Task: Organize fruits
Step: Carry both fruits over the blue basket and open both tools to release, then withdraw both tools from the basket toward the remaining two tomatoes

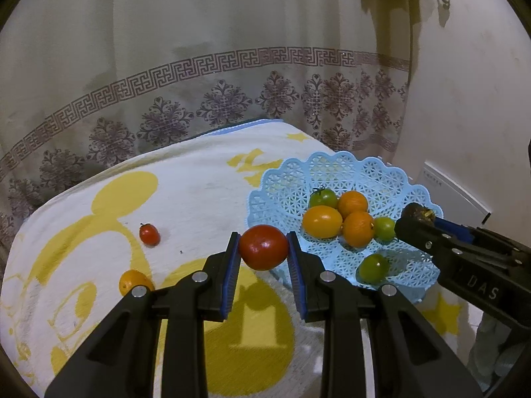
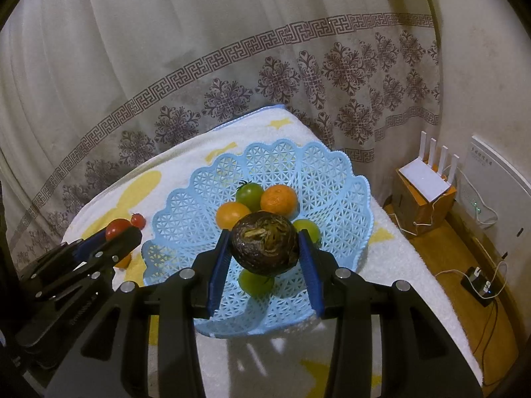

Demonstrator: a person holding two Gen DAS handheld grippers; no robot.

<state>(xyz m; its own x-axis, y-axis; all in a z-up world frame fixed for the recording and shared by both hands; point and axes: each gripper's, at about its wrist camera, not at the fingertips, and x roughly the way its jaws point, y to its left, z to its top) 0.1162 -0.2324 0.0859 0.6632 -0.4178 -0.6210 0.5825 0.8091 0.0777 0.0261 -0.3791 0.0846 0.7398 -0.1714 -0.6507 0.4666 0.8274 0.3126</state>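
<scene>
From the left wrist, the left gripper [image 1: 264, 248] clamps a red tomato [image 1: 264, 247] at centre frame, just left of the blue basket [image 1: 285, 179], which holds oranges [image 1: 352, 203] and green tomatoes [image 1: 373, 268].

From the right wrist, the right gripper [image 2: 265, 248] grips a dark brown fruit [image 2: 265, 243] over the basket [image 2: 332, 172], hiding part of what lies inside.
</scene>
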